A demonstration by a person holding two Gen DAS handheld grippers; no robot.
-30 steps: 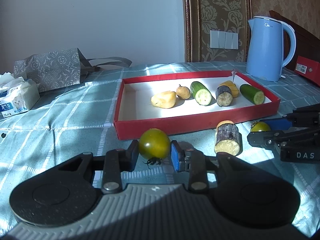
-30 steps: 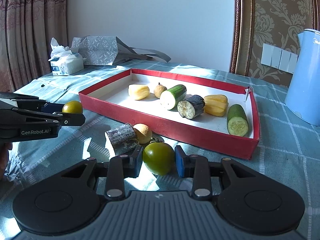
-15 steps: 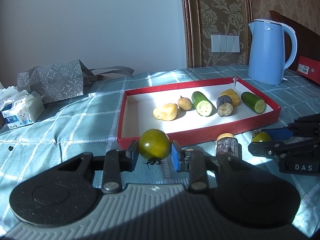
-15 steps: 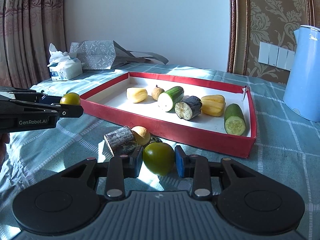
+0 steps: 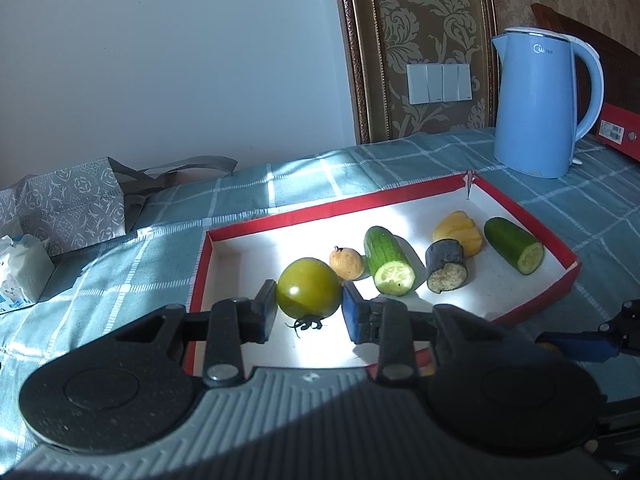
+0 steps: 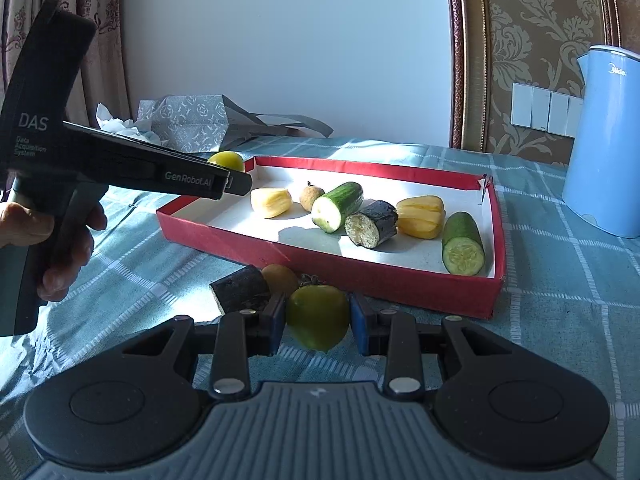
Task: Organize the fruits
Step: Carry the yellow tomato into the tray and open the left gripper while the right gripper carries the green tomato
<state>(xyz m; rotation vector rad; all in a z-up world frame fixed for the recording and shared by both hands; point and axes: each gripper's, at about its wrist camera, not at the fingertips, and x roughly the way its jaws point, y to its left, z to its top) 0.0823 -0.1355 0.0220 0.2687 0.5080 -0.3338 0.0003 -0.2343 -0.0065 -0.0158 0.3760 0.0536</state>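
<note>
My left gripper [image 5: 309, 312] is shut on a green tomato [image 5: 309, 288] and holds it above the near left part of the red tray [image 5: 532, 304]. In the right wrist view that gripper [image 6: 236, 182] hangs over the tray's left corner [image 6: 188, 216], the tomato [image 6: 226, 160] showing behind its fingers. My right gripper [image 6: 318, 320] is shut on a second green tomato [image 6: 317, 316], low over the cloth in front of the tray. In the tray lie two cucumber pieces [image 6: 338, 206], an eggplant piece [image 6: 372, 224], yellow fruit pieces [image 6: 422, 216] and a small brown fruit [image 6: 312, 196].
A dark eggplant chunk [image 6: 242, 290] and a brown fruit [image 6: 280, 278] lie on the cloth in front of the tray. A blue kettle [image 5: 540, 108] stands back right, a grey bag [image 5: 72, 204] and tissue pack [image 5: 20, 268] far left. A hand [image 6: 64, 248] holds the left gripper.
My left gripper has risen and moved forward with its tomato, from in front of the tray's near wall to over the tray. The right gripper has stayed in place.
</note>
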